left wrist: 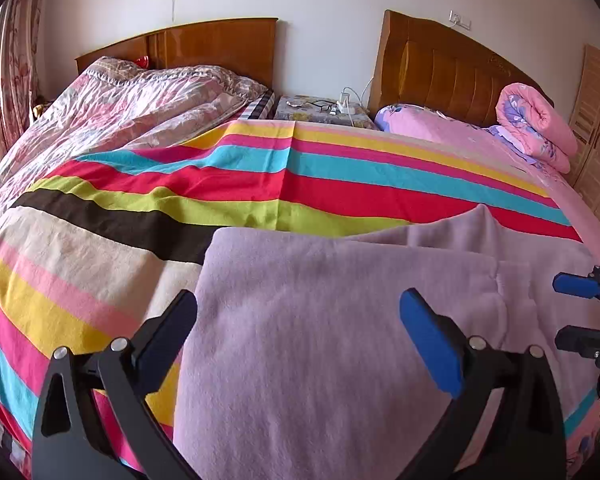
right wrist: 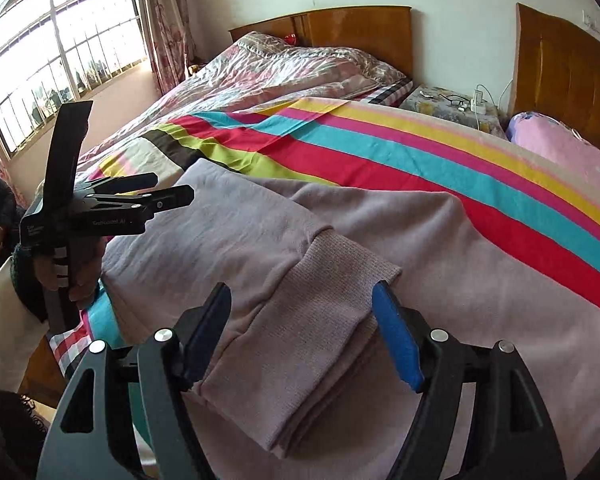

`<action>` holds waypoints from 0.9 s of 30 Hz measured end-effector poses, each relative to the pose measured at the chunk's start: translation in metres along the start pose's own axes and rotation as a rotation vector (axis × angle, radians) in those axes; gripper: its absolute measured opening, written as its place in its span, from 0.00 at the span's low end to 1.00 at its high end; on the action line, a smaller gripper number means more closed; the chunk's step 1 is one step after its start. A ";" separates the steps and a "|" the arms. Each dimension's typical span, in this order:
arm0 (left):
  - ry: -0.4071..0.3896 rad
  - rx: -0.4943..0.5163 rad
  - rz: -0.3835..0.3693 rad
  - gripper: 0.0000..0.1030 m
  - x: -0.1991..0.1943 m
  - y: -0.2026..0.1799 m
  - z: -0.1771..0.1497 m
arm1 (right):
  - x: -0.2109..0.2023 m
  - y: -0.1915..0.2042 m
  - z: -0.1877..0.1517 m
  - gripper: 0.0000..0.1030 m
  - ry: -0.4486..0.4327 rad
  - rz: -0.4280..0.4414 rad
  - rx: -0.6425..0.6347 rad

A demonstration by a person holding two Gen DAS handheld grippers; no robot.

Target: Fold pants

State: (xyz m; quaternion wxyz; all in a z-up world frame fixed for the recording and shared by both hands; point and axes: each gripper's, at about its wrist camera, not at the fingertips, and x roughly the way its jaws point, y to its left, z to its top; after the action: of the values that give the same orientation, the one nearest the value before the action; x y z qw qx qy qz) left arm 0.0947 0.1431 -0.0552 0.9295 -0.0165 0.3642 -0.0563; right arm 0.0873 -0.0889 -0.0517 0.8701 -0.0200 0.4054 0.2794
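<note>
Pale lilac fleece pants [left wrist: 320,320] lie folded on the striped bedspread [left wrist: 220,176]. In the right wrist view the pants [right wrist: 260,232] show a ribbed cuff [right wrist: 332,272] folded over on top. My left gripper [left wrist: 298,312] is open above the pants, jaws wide apart, holding nothing. It also shows from the side in the right wrist view [right wrist: 176,194]. My right gripper [right wrist: 302,300] is open, its jaws either side of the ribbed cuff end without closing on it. Its fingers [left wrist: 576,286] show at the right edge of the left wrist view.
Two beds stand side by side with wooden headboards [left wrist: 452,68]. A nightstand [left wrist: 320,110] with glasses and chargers sits between them. A rolled pink quilt [left wrist: 536,128] lies at far right. A crumpled floral quilt [left wrist: 120,112] covers the left bed. A window [right wrist: 60,52] is at left.
</note>
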 end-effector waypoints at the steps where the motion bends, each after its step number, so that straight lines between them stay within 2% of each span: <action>1: 0.002 0.011 0.015 0.98 -0.001 -0.003 -0.007 | 0.006 -0.001 -0.009 0.79 0.027 0.001 0.009; 3: 0.091 0.070 0.091 0.99 0.021 -0.009 -0.024 | 0.031 -0.007 -0.029 0.78 0.138 -0.041 0.022; 4: 0.122 0.074 0.095 0.99 0.029 -0.009 -0.028 | 0.027 -0.007 -0.034 0.80 0.077 -0.036 0.019; 5: 0.110 0.044 0.084 0.99 0.024 -0.005 -0.022 | 0.025 -0.008 -0.035 0.79 0.088 -0.037 0.039; 6: 0.112 0.023 0.106 0.98 0.021 -0.002 -0.017 | 0.019 -0.010 -0.034 0.79 0.088 -0.061 0.071; 8: 0.077 -0.014 0.172 0.98 0.003 0.000 -0.010 | -0.013 -0.016 -0.038 0.79 0.012 -0.072 0.138; 9: 0.037 -0.030 0.152 0.98 -0.012 -0.001 -0.007 | -0.033 -0.022 -0.043 0.79 -0.038 -0.062 0.174; 11: -0.021 -0.034 0.097 0.98 -0.043 -0.014 -0.009 | -0.080 -0.036 -0.062 0.80 -0.147 -0.101 0.263; 14: -0.072 0.023 0.029 0.99 -0.071 -0.049 -0.029 | -0.146 -0.067 -0.114 0.80 -0.304 -0.111 0.470; 15: -0.080 0.067 0.030 0.99 -0.073 -0.064 -0.038 | -0.163 -0.079 -0.136 0.80 -0.342 -0.123 0.554; 17: -0.071 0.138 0.084 0.99 -0.067 -0.086 -0.056 | -0.188 -0.106 -0.181 0.80 -0.391 -0.174 0.727; 19: -0.021 0.163 0.087 0.99 -0.051 -0.096 -0.068 | -0.196 -0.131 -0.214 0.80 -0.373 -0.191 0.879; 21: 0.057 0.171 0.102 0.99 -0.029 -0.098 -0.076 | -0.195 -0.148 -0.226 0.80 -0.352 -0.211 0.903; 24: 0.070 0.106 0.031 0.99 -0.021 -0.083 -0.077 | -0.187 -0.170 -0.218 0.80 -0.323 -0.266 0.890; 26: 0.066 0.116 -0.005 0.99 -0.017 -0.078 -0.079 | -0.179 -0.186 -0.215 0.81 -0.300 -0.253 0.933; 27: 0.048 0.130 -0.014 0.99 -0.017 -0.077 -0.081 | -0.179 -0.191 -0.213 0.80 -0.295 -0.251 0.917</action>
State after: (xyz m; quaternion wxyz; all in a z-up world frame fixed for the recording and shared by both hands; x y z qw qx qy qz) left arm 0.0200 0.0690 -0.0972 0.9191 0.0427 0.3818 -0.0868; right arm -0.0572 -0.3900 -0.1030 0.8644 0.3559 0.3536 -0.0346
